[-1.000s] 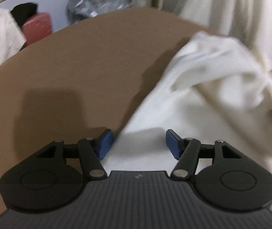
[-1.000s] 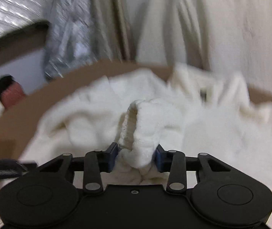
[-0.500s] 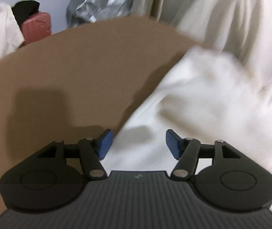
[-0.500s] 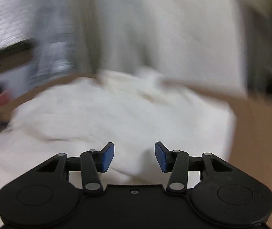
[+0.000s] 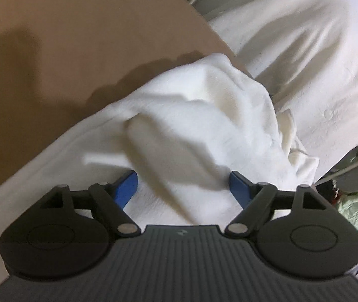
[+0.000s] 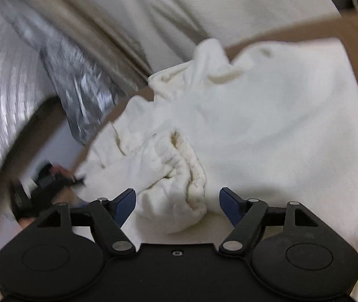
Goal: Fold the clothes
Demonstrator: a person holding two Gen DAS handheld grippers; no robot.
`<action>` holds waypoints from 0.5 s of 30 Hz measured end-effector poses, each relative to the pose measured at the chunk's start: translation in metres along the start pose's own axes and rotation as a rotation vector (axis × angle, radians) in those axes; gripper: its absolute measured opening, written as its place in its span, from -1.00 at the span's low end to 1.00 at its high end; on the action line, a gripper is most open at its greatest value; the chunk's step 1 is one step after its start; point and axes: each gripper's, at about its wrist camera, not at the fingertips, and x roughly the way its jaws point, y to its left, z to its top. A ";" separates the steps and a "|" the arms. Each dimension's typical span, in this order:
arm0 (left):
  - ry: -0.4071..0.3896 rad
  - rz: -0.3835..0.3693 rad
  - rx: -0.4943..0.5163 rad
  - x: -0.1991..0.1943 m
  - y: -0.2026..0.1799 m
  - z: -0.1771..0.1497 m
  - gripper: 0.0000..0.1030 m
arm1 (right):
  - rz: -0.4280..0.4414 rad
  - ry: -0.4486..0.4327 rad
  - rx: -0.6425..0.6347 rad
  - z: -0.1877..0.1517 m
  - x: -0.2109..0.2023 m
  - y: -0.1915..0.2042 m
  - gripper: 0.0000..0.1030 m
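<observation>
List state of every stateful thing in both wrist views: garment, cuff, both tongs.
White fleece garment: spread on the brown table, crumpled, not folded flat.
Ribbed white cuff: bunched, lying loose between the right pads, unpinched.
Left tongs: jaws closing, a raised fold of the garment between them, pads not pressing.
Right tongs: jaws opening, gripping nothing.
</observation>
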 end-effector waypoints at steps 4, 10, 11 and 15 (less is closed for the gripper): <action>-0.001 0.031 0.034 -0.009 -0.005 0.004 -0.90 | -0.056 -0.108 -0.318 -0.005 0.018 0.025 -0.31; 0.005 0.072 0.029 -0.040 0.007 0.018 -0.90 | 0.215 -0.211 -0.427 0.004 -0.031 0.053 -0.77; 0.030 0.091 0.027 -0.039 0.013 0.018 -0.89 | 0.252 -0.135 -0.490 0.000 -0.038 0.061 -0.77; 0.108 0.142 -0.003 -0.025 0.033 0.015 -0.88 | 0.396 0.265 -0.549 -0.026 -0.037 0.066 -0.63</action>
